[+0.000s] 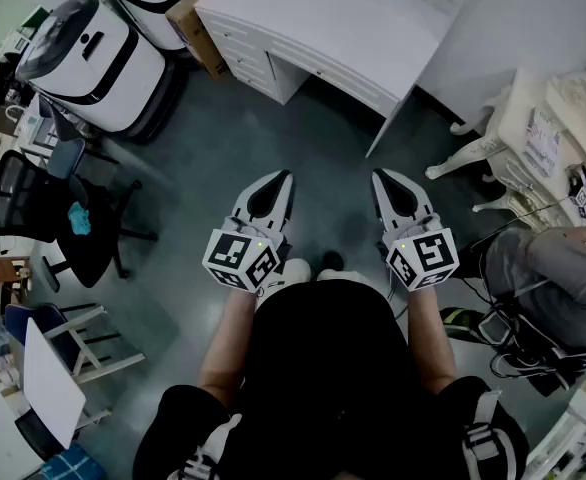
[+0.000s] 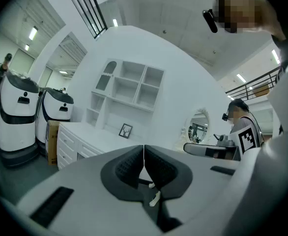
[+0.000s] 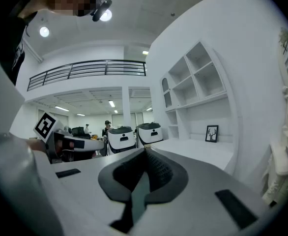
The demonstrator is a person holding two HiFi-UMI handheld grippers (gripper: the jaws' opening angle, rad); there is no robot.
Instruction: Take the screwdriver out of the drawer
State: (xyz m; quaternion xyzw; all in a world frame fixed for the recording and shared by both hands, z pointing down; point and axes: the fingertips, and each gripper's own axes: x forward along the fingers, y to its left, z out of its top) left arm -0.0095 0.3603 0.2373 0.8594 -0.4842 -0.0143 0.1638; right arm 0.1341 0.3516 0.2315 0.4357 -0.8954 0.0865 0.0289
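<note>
Now L claw [image 1: 286,176], R claw [image 1: 379,176] closed.

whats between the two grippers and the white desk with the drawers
Only bare grey floor, seen in the head view: nothing stands between the left gripper, the right gripper and the desk.

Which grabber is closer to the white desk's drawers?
Left. In the head view the left gripper points toward the drawers, with bare floor between them. The right gripper is farther off to their right, facing the desk leg.
</note>
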